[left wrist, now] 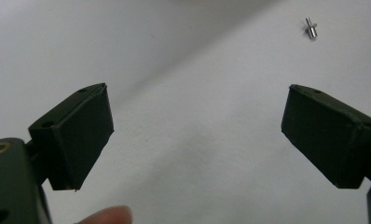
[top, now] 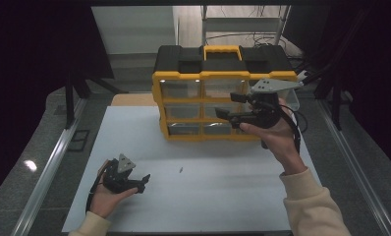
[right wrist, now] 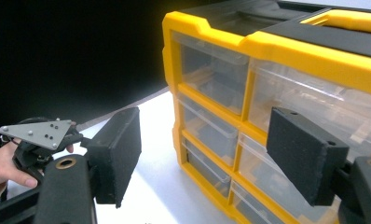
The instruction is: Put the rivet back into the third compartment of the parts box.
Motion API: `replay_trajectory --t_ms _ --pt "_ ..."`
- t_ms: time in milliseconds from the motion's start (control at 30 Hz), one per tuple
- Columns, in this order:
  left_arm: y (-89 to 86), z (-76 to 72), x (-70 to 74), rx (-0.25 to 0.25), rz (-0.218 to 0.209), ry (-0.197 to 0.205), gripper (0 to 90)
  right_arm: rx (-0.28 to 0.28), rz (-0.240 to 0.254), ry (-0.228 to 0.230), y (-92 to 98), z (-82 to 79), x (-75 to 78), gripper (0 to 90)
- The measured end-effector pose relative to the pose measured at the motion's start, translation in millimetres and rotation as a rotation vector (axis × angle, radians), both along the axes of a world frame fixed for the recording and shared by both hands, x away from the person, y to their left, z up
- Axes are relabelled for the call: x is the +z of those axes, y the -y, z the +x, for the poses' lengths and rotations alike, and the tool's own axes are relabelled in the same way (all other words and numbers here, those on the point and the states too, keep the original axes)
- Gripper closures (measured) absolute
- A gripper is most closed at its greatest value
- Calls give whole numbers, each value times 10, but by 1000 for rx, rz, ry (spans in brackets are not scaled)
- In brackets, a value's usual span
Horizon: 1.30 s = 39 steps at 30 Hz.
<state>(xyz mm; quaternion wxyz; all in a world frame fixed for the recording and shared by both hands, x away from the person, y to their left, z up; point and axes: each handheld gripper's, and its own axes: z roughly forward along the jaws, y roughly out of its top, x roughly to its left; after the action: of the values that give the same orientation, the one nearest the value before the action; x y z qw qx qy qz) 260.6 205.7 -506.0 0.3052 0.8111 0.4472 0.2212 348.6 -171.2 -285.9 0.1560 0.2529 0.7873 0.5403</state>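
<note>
A yellow and black organiser box (top: 218, 93) with clear drawers stands at the back of the white table (top: 134, 132); its drawers (right wrist: 211, 79) look shut. My right gripper (top: 233, 105) hovers open in front of the box's right half, jaws pointing left across the drawers, nothing between them. In its own view the right gripper (right wrist: 202, 154) frames the lower drawers. My left gripper (top: 143, 181) rests open near the table's front left, empty. Ahead of the left gripper (left wrist: 197, 135) lies a small metal pin (left wrist: 311, 29), also seen as a small pin (top: 181, 170) on the table.
A yellow carry handle (top: 222, 49) tops the box. Metal rails (top: 51, 162) run along both sides of the table. Shelving and cables (top: 252, 29) stand behind. Bare white surface stretches between the two grippers.
</note>
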Motion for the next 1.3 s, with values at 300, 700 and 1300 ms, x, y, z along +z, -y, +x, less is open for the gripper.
replay_trajectory --t_ms 300,700,1300 --pt "3 -3 5 -1 1 1 97 32 -16 -20 -77 -23 -130 264" --pt "17 -5 5 0 -5 3 97 46 -24 18 -136 -137 -136 273" --pt "3 -5 8 0 -1 3 97 83 -36 -29 -289 -130 -384 271"
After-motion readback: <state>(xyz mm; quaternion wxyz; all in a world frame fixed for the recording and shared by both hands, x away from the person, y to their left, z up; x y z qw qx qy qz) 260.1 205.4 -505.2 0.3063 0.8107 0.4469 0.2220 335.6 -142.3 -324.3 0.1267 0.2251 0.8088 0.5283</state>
